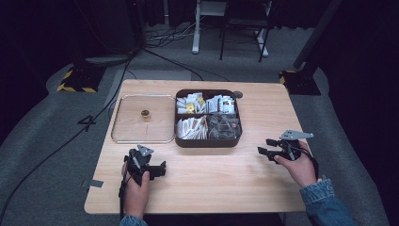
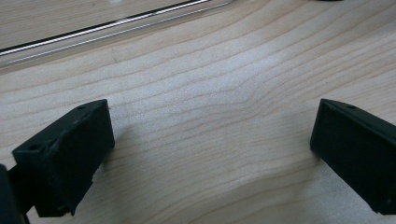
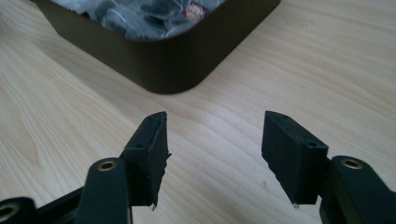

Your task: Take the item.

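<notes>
You sit at a wooden table (image 1: 197, 183) with a gripper in each hand.

Your left gripper (image 1: 162, 168) rests low over the wood near your edge of the table. In the left gripper view its two black jaws stand wide apart, with nothing but bare wood between them. A shiny metal rim runs across the top of that view.

Your right gripper (image 1: 266, 146) is held just above the table, off to the right of the brown box (image 1: 207, 141). Its jaws are apart too and hold nothing. In the right gripper view they point at the rounded corner of the box (image 3: 163, 65), which is near but not touching.

The box sits in the middle of the table, toward the far side. It has four parts. Three hold small paper packets (image 1: 190, 128), and the near right part holds clear shiny wrappers (image 1: 224, 126).

Just beside the box on the left lies a flat clear lid (image 1: 136, 129) with a metal rim. A small gold knob (image 1: 145, 113) sits on top of it.
</notes>
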Demonstrator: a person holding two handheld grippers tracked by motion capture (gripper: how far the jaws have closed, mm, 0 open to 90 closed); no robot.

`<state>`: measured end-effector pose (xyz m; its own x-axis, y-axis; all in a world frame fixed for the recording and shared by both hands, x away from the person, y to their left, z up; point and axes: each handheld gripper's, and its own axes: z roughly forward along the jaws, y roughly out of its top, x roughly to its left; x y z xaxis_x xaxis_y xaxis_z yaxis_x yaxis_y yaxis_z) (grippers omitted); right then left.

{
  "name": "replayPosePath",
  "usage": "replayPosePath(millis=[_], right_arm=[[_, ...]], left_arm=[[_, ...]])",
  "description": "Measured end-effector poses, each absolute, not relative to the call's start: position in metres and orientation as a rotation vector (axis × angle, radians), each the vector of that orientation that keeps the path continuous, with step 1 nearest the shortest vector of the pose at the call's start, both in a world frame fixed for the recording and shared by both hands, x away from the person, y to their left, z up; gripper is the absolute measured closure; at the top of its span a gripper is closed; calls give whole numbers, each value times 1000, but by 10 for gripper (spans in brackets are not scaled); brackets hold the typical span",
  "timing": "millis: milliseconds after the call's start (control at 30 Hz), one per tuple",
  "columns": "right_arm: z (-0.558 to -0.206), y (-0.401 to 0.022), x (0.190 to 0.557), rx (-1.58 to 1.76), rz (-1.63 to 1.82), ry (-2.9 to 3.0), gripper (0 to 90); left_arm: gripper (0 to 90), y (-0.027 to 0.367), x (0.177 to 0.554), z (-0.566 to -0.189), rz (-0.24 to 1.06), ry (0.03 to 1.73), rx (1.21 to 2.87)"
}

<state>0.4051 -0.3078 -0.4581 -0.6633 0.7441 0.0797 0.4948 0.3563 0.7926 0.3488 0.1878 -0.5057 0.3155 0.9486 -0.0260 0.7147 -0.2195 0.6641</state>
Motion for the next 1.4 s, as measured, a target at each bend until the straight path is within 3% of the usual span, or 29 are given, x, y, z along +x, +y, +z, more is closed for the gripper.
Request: replayPosePath(millis=[633,1400], right_arm=[[-413,-286,436,1111,1189,2346,467],[-354,-239,516,1083,1216,2290,526]], left_arm=[[0,188,349,-506,529,1465,2010],[1,188,349,-506,526,1471,2004]])
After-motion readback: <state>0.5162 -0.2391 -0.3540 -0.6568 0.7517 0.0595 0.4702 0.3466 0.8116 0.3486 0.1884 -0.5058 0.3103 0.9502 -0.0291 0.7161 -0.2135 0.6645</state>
